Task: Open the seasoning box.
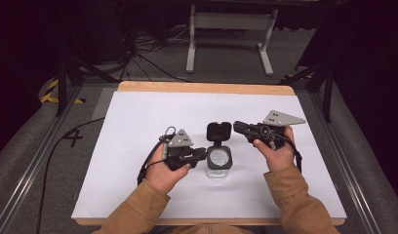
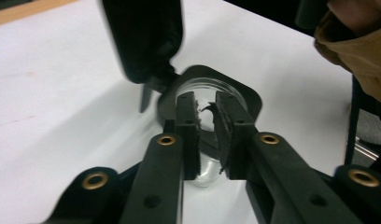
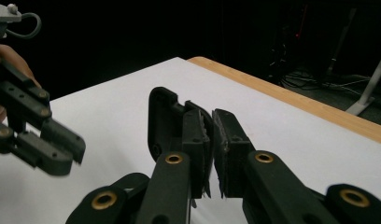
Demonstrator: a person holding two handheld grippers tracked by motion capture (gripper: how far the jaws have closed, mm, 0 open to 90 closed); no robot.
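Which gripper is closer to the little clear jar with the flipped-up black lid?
Left. The left gripper sits right at the clear jar, at its left edge. The right gripper is up beside the raised black lid, farther from the jar itself.

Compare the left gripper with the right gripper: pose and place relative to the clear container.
The left gripper sits low, tips at the clear container; the right gripper hangs higher, by the raised black lid. The left points rightward, the right leftward. Both stand slightly open, holding nothing.
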